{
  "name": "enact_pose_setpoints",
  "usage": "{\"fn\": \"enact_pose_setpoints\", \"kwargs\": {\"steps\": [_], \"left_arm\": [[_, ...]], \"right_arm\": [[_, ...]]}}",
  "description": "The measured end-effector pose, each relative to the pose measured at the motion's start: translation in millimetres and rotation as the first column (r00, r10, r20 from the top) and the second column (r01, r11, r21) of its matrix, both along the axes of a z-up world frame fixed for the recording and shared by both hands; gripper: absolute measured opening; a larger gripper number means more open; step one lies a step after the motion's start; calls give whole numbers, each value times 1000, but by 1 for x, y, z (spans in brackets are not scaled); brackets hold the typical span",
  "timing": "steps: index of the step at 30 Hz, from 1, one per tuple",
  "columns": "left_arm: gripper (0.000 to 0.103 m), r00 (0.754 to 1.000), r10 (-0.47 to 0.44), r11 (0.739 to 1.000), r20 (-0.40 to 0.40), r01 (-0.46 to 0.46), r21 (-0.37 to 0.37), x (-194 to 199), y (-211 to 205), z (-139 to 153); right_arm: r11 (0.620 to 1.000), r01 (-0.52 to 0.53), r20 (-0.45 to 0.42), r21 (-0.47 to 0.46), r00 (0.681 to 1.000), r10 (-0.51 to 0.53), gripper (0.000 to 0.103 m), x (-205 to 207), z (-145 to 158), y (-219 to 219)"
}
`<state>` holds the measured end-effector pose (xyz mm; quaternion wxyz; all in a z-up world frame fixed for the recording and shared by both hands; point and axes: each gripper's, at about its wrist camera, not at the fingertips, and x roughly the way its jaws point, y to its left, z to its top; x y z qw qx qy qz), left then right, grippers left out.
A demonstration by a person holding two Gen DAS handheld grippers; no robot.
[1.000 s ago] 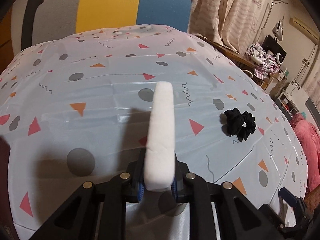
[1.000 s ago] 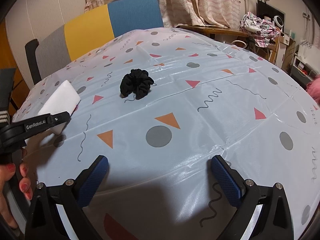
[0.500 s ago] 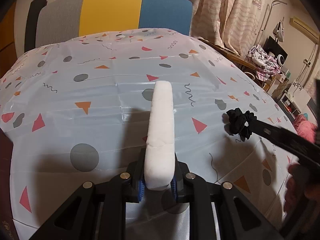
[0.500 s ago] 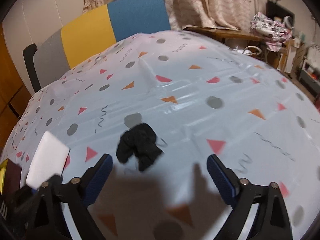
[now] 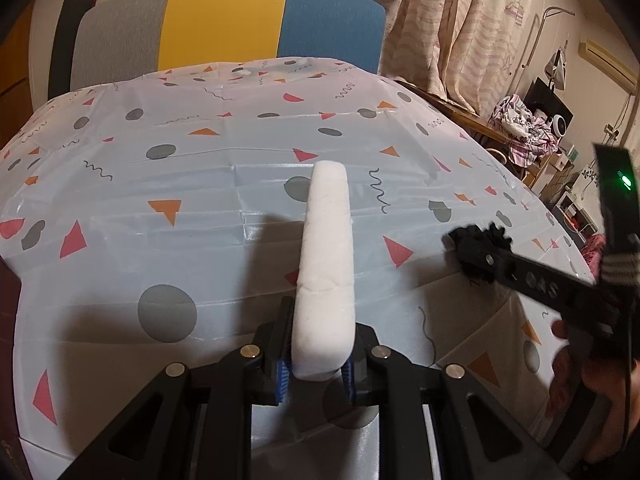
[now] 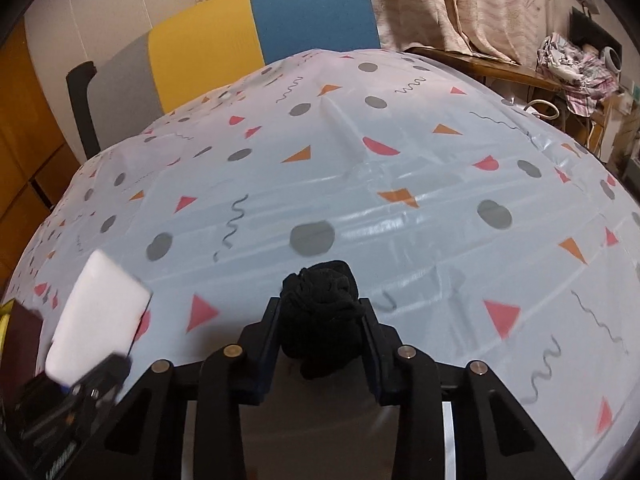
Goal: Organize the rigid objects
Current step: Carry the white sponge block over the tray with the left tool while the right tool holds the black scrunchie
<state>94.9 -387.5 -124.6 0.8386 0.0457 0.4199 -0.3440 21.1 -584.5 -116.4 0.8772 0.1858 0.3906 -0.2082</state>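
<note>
While your left gripper (image 5: 316, 364) points along the table, its two fingers are clamped on the near end of the white sponge block (image 5: 326, 276), which stands on its narrow edge and juts forward above the tablecloth (image 5: 192, 208). You see the block casting a shadow on the cloth to its left. From the right wrist view, the same block (image 6: 96, 316) appears at the lower left as a broad white slab, with the black tip of the left gripper (image 6: 102, 376) beneath it.

Your right gripper (image 6: 320, 340) is closed on the black scrunchie (image 6: 320, 316): the fabric is bunched between both fingers and bulges above and below them. From the left wrist view, the scrunchie (image 5: 476, 240) sits at the tip of the right gripper (image 5: 476, 254), to the right of the sponge block and well apart from it. Whether the scrunchie touches the cloth or is lifted clear of it, you cannot tell from either view.

Your tablecloth is pale with grey dots, orange and pink triangles and dark squiggles. A chair (image 5: 224, 24) with grey, yellow and blue back panels stands at the far edge of the table, and curtains (image 5: 460, 28) hang behind it
</note>
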Motion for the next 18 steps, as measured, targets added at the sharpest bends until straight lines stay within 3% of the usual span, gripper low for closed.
{"fn": "enact_pose_setpoints", "kwargs": {"steps": [9,13,18], "left_arm": [[19,999,0,999,-34,-1,-32,4,5,1],[19,997,11,998,-79,-16,-61,6,18,3],[17,997,39,998,-68,-42,-44,-10,45,13]], "right_arm": [[998,-29,47,47,999,27,37,-53,9,58],[999,-45,71,6,997,44,37,-75,12,92],[999,-44,69,-1,997,44,37,-88,7,113]]}}
